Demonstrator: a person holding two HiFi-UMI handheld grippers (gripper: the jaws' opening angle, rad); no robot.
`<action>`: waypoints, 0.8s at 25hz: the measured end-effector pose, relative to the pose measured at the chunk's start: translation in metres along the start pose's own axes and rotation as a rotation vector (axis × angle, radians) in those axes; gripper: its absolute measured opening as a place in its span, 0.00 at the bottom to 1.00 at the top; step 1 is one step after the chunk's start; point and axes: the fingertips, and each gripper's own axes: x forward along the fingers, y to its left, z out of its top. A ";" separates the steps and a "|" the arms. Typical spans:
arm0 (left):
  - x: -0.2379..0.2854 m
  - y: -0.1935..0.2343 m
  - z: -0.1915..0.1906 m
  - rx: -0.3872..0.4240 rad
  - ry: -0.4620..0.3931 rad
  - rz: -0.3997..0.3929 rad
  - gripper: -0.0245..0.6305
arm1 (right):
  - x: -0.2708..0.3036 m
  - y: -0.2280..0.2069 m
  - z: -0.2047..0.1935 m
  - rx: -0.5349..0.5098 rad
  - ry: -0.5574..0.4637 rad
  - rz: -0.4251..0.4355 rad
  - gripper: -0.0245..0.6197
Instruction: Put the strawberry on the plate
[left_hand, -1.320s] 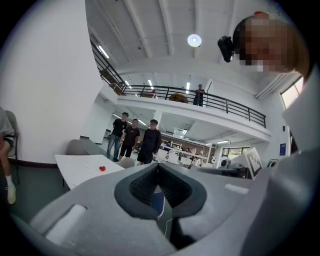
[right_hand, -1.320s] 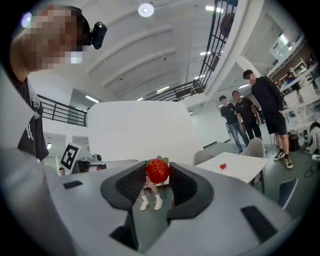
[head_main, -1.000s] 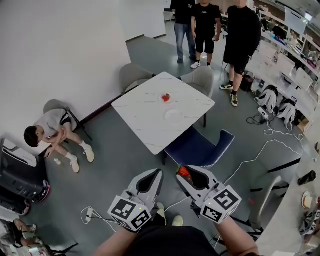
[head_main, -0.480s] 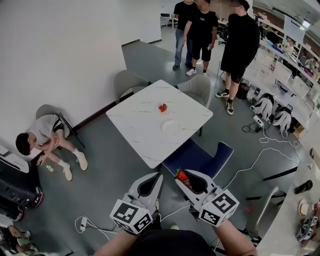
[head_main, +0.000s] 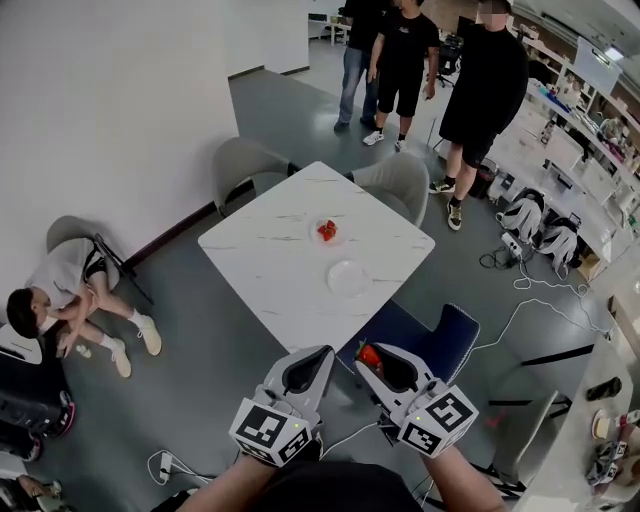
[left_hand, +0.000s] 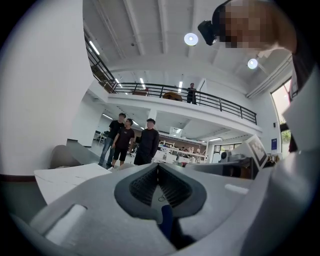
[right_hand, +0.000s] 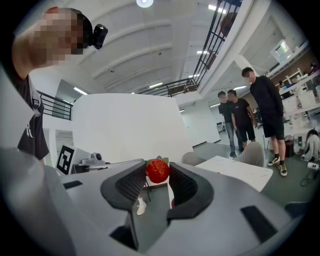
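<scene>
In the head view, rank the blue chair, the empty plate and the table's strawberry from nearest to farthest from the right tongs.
1. Blue chair, just ahead of the right tongs, at the table's near edge.
2. Empty plate, on the table's near half.
3. Table's strawberry, beyond the plate.

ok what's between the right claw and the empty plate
Head view: the blue chair and the table's near edge, between the right claw holding a strawberry and the plate.

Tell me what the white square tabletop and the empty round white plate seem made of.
The white square tabletop: marble or marble-look laminate, smooth, judging by faint grey veins. The empty round white plate: perhaps ceramic or plastic; too small to tell.
</scene>
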 end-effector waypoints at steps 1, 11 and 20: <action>0.006 0.011 0.000 -0.005 0.005 -0.013 0.05 | 0.011 -0.005 0.001 0.000 0.003 -0.013 0.26; 0.055 0.085 -0.003 0.011 0.011 -0.095 0.05 | 0.090 -0.048 -0.008 -0.017 0.072 -0.128 0.26; 0.101 0.113 -0.024 0.024 0.026 -0.106 0.05 | 0.126 -0.110 -0.026 -0.022 0.139 -0.161 0.26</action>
